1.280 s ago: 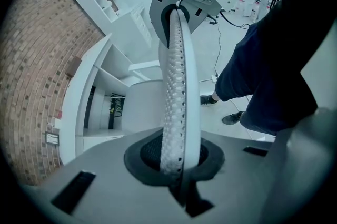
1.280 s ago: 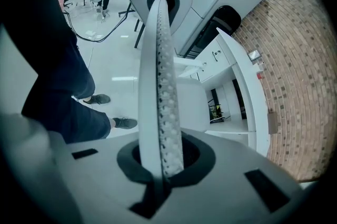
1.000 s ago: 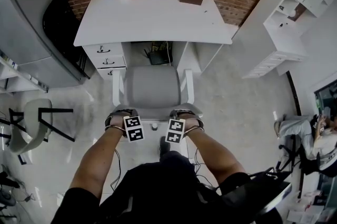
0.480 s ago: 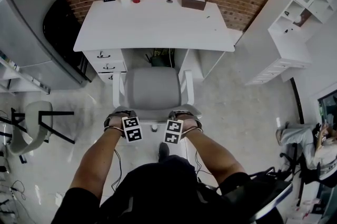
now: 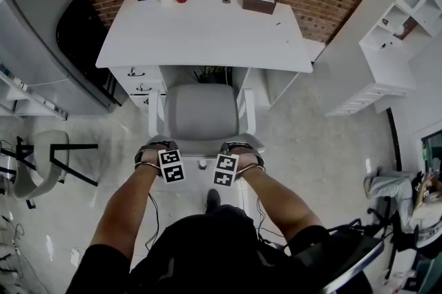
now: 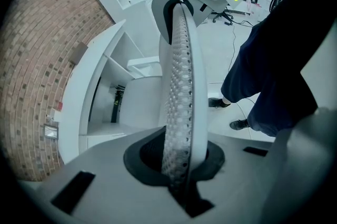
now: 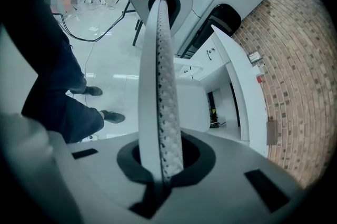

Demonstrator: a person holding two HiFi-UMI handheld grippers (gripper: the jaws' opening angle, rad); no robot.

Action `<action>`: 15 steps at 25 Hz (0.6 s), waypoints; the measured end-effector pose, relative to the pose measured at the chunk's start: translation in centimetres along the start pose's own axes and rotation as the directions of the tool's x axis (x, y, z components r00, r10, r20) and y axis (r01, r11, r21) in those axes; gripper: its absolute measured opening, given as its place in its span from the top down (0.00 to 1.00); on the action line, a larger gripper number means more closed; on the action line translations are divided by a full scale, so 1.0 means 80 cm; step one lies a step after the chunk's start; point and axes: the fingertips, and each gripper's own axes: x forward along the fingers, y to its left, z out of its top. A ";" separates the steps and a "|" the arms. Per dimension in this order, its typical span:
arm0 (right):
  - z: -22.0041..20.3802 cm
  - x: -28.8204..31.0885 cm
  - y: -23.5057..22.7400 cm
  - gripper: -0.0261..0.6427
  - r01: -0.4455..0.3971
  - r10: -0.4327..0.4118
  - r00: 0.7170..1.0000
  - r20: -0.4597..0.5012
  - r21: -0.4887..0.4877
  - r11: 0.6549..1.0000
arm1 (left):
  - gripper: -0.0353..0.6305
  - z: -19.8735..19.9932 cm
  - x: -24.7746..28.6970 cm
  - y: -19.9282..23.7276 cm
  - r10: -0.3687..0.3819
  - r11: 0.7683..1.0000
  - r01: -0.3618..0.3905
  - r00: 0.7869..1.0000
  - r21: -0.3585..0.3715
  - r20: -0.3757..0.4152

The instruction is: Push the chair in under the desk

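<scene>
While both hands sit at the near edge of the chair [image 5: 200, 113], the left gripper [image 6: 180, 18] has its jaws pressed together with nothing between them. Right gripper [image 7: 160, 12] same, clenched on nothing. So no grasp. From the head view the closed tips look set against the top of the chair's backrest, left and right of centre; actual contact is hidden under the hands.

Chair faces the white desk [image 5: 204, 30]. The far part of its grey seat is already at the kneehole, between the drawers [image 5: 138, 79] on the left and the desk's side panel on the right. The near part and both white armrests [image 5: 153, 116] are out on the glossy floor [image 5: 311, 141].

Handling, my guess: rigid frame, medium weight, padded seat soft but no use for pushing. It should slide or roll easily on that smooth floor; can't tell if it has casters. Best contact is the stiff backrest top, both grippers spread evenly, so it goes straight and doesn't yaw an armrest into the drawers. Closed smooth jaws could skid off the edge, and pushing this high may tip it rather than move it.
</scene>
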 end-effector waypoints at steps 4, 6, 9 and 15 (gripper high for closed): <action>-0.002 0.004 -0.016 0.93 -0.001 0.001 1.000 0.003 -0.004 1.000 | 0.89 0.002 0.004 0.015 -0.008 1.000 0.008 1.000 -0.011 -0.012; -0.005 0.007 -0.024 0.93 0.001 -0.001 1.000 0.004 -0.005 1.000 | 0.89 0.005 0.007 0.023 -0.001 1.000 0.001 1.000 -0.012 -0.014; -0.008 0.011 -0.032 0.93 -0.004 0.004 1.000 0.004 -0.007 1.000 | 0.89 0.008 0.010 0.032 0.009 1.000 -0.009 1.000 -0.014 -0.013; -0.011 0.018 -0.052 0.93 -0.004 0.004 1.000 0.010 -0.016 1.000 | 0.89 0.012 0.014 0.051 0.018 1.000 -0.018 1.000 -0.023 -0.017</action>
